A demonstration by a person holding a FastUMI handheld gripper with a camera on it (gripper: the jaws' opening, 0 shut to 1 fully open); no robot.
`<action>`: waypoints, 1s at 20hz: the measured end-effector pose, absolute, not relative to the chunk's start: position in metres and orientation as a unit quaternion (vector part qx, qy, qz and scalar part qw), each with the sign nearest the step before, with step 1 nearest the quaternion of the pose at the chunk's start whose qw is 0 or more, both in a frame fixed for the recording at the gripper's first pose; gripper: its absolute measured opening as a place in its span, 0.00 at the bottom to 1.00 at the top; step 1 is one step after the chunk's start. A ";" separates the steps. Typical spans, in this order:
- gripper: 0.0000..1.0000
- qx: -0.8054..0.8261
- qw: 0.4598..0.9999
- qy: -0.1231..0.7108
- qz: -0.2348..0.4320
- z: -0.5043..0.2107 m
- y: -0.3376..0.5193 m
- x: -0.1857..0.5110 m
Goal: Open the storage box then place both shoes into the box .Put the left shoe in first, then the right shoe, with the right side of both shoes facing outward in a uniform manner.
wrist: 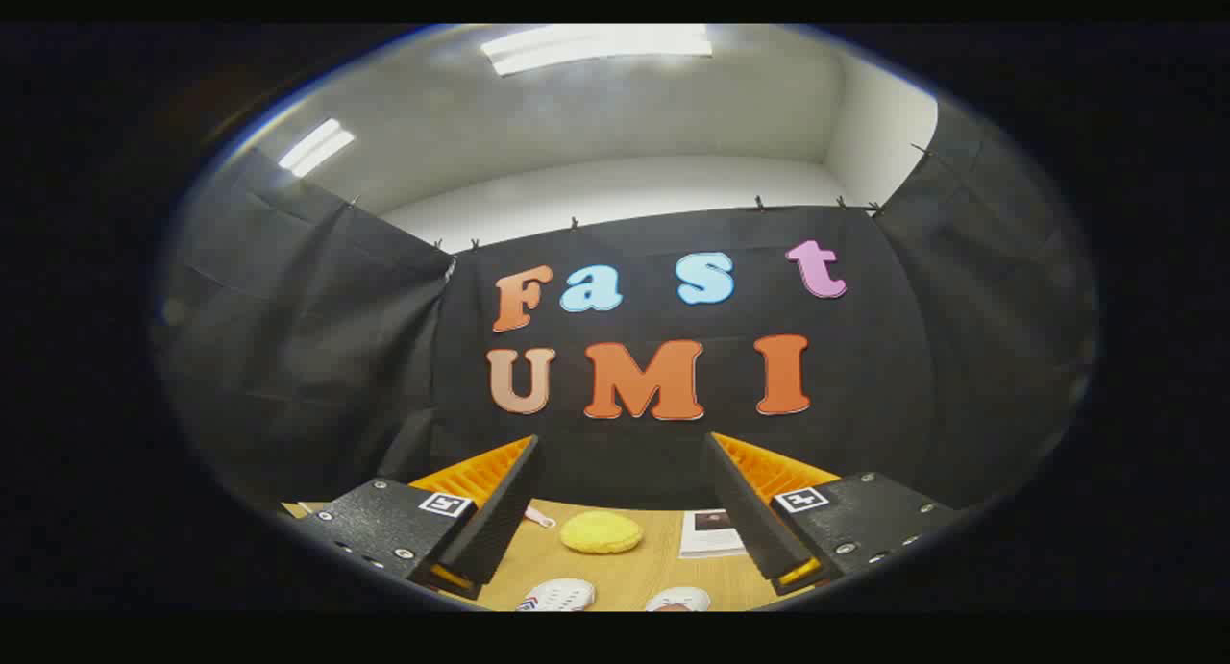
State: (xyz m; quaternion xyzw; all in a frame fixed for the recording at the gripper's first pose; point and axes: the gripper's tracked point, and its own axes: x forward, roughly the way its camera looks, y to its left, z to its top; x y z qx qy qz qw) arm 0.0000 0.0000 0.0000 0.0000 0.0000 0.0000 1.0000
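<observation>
My gripper [623,445] is held high above the wooden table [634,573], tilted up toward the booth's back wall. Its two fingers [504,505] stand wide apart with nothing between them, so it is open. Far below, between the fingers, the tips of two white shoes show at the near edge of the table: one with red and blue stripes [557,597] on the left, the other [678,600] on the right. Most of each shoe is hidden.
A round yellow soft thing [602,531] lies on the table beyond the shoes. A printed paper sheet [709,532] lies to its right, by the right finger. A small pink-and-white item [538,518] peeks out beside the left finger. Black cloth walls enclose the booth.
</observation>
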 end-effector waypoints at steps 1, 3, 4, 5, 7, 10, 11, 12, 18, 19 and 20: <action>0.98 -0.001 1.000 0.000 -0.001 0.000 -0.001 0.001; 0.98 -0.003 1.000 -0.001 -0.002 0.000 -0.003 0.001; 0.98 -0.003 1.000 0.000 -0.003 0.000 -0.004 0.001; 0.98 -0.002 1.000 0.003 -0.004 -0.002 -0.004 0.000; 0.98 0.005 1.000 0.006 -0.002 -0.001 -0.002 -0.004; 0.98 0.006 1.000 -0.006 -0.005 0.009 -0.005 -0.006; 0.98 0.005 1.000 -0.012 -0.006 0.012 -0.005 -0.005; 0.98 0.001 1.000 -0.014 -0.008 0.013 -0.006 -0.004; 0.98 0.012 1.000 0.013 0.005 0.003 0.000 -0.006; 0.98 0.016 1.000 0.017 0.006 0.000 0.002 -0.005; 0.98 0.021 0.999 0.022 0.009 -0.002 0.005 -0.004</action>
